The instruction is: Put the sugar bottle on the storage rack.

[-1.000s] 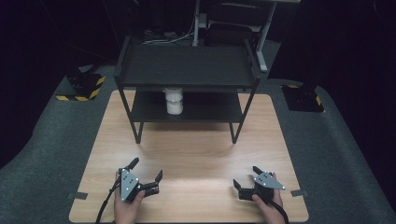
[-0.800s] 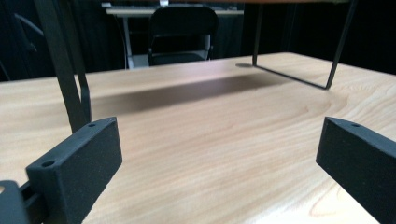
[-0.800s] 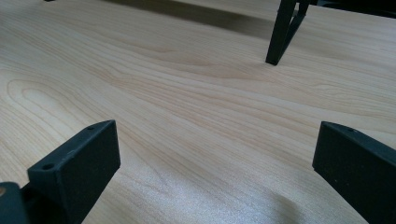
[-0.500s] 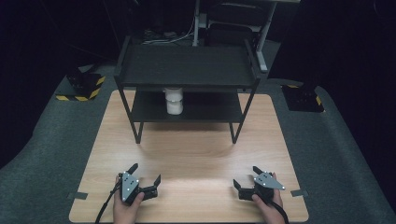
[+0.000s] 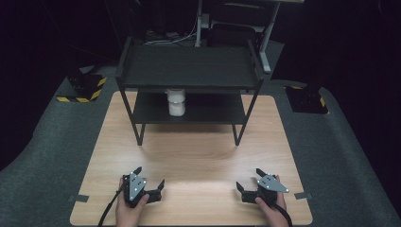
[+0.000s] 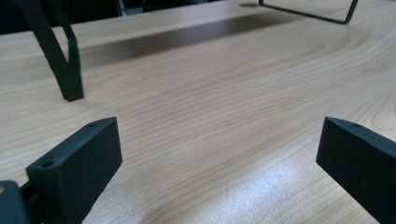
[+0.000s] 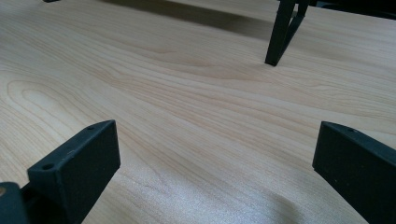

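Note:
A black two-tier rack [image 5: 187, 66] stands at the far half of the wooden table [image 5: 198, 151]. A small white jar [image 5: 176, 103] sits on its lower shelf, left of centre. My left gripper [image 5: 149, 176] rests near the table's front edge on the left, open, with nothing between its jaws. My right gripper [image 5: 249, 178] rests near the front edge on the right, also open and holding nothing. In the left gripper view the left gripper [image 6: 219, 154] frames bare wood, with a rack leg [image 6: 70, 70] ahead. In the right gripper view the right gripper [image 7: 215, 154] spans bare wood before another rack leg [image 7: 280, 37].
Grey carpet surrounds the table. Black blocks with yellow stripes lie on the floor at the far left [image 5: 80, 87] and far right [image 5: 307, 99]. Tape marks sit at the front corners [image 5: 78, 197]. Bare wood lies between the grippers and the rack.
My left gripper has drawn back slightly toward the near edge. The right gripper has barely moved. Both stay open.

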Demonstrator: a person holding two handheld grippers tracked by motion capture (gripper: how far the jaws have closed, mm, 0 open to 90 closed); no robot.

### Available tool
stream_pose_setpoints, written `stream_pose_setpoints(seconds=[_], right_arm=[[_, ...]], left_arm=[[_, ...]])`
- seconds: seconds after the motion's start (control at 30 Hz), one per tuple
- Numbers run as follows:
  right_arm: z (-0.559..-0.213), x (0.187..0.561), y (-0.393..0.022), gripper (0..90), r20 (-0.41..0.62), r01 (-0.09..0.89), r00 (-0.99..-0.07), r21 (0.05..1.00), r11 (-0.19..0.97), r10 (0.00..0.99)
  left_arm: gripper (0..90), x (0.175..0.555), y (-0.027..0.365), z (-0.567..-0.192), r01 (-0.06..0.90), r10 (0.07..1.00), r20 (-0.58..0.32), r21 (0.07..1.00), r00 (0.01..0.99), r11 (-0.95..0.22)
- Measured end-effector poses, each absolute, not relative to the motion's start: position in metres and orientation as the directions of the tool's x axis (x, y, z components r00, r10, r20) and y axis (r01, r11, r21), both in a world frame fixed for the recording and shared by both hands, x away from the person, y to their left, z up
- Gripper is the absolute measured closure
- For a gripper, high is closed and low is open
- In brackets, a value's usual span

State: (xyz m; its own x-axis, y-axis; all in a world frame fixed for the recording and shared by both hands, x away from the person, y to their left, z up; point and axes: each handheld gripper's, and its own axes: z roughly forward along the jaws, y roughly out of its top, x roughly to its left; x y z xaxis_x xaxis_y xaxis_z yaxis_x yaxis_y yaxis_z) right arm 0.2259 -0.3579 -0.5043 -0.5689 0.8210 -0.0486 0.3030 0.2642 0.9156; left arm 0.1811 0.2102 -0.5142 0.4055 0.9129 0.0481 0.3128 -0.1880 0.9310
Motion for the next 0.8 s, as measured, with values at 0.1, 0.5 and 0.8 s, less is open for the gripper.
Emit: stream_pose_setpoints(seconds=[0.1, 0.5, 0.8], right_arm=[[-0.5041, 0.2262, -0.3579, 0.4, -0.050, 0.303, -0.570, 0.915, 0.266, 0.820], [-0.5040, 0.2265, -0.3573, 0.4, -0.050, 0.305, -0.566, 0.915, 0.266, 0.823], [-0.5045, 0.2254, -0.3578, 0.4, -0.047, 0.305, -0.562, 0.916, 0.260, 0.826]], left_arm=[[0.5, 0.1828, 0.2109, -0.5124, 0.326, 0.911, 0.040, 0.927, 0.410, -0.187], [0.5, 0.1822, 0.2110, -0.5114, 0.323, 0.899, 0.049, 0.924, 0.434, -0.207], [0.6, 0.1828, 0.2090, -0.5102, 0.317, 0.890, 0.073, 0.919, 0.450, -0.236]])
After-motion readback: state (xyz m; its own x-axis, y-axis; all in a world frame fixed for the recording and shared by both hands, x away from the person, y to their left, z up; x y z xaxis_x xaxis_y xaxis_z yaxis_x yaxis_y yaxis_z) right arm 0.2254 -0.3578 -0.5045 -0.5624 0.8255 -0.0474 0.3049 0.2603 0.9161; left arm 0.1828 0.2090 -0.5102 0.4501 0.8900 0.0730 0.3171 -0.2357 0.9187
